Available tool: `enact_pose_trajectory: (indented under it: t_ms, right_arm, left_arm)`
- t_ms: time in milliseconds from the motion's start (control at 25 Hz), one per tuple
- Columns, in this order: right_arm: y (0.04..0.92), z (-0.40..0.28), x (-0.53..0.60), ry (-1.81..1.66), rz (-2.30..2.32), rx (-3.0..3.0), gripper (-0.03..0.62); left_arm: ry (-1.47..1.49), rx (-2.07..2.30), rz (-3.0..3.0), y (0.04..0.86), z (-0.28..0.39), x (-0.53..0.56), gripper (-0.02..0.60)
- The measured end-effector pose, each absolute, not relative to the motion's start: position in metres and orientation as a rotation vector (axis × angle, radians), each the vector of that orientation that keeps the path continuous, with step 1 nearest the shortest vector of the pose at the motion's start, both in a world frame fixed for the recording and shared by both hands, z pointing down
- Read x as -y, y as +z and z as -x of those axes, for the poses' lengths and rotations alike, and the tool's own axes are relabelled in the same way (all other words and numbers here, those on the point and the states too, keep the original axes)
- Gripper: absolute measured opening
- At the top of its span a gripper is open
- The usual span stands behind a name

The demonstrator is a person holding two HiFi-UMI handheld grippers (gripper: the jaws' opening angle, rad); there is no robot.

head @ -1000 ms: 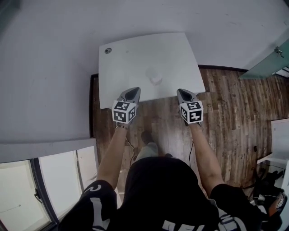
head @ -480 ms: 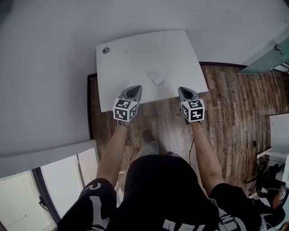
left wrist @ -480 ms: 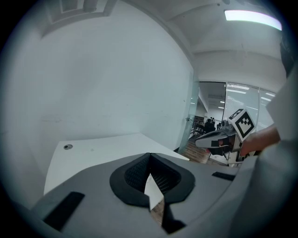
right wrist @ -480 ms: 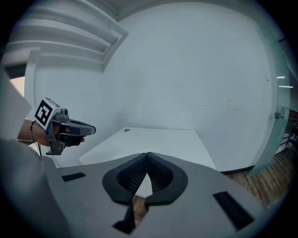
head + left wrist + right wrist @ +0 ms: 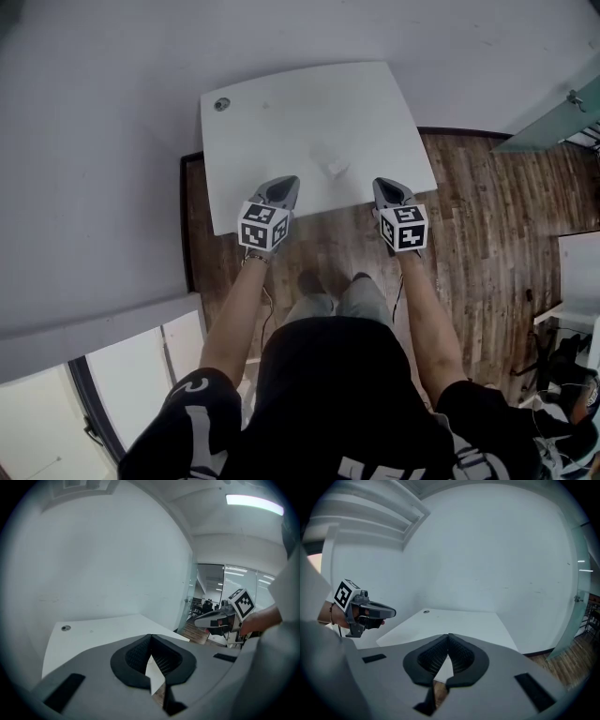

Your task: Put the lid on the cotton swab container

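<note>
cotton swab container (image 5: 333,168): small white blob on bench (image 5: 281,112), ahead of and between both claws, touching neither. lid not distinguishable at this range. left claw (image 5: 281,184) and right claw (image 5: 386,186) both pinched closed, empty, over near bench edge. Looks like pre-approach staging; need opening before any grab.

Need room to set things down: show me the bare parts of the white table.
Bare: the far half of the table, from the corner hole to the right edge. Crowded: the near edge, small container between left gripper and right gripper.
</note>
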State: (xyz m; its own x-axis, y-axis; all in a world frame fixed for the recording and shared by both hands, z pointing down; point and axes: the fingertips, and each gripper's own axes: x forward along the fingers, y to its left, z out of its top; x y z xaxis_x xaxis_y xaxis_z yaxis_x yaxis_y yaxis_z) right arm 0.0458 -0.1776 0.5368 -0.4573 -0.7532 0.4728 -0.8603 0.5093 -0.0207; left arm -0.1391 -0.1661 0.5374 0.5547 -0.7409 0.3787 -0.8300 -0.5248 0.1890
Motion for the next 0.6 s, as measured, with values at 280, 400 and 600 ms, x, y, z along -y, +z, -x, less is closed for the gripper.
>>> enact_pose_trajectory:
  t_ms: [280, 400, 600]
  right_arm:
    - [0.5361, -0.0434, 0.1802, 0.357, -1.337, 2.357, 0.014]
    - [0.537, -0.0432, 0.1818, 0.356, -1.329, 2.361, 0.014]
    - [0.5393, -0.0422, 0.1879, 0.353, -1.316, 2.368, 0.014]
  left_arm:
    - [0.366, 1.279, -2.449, 0.5418, 0.1393, 0.1625, 0.025]
    - [0.367, 1.281, -2.45, 0.5424, 0.1384, 0.1623, 0.025]
    - [0.364, 1.289, -2.449, 0.5431, 0.1384, 0.1676, 0.025]
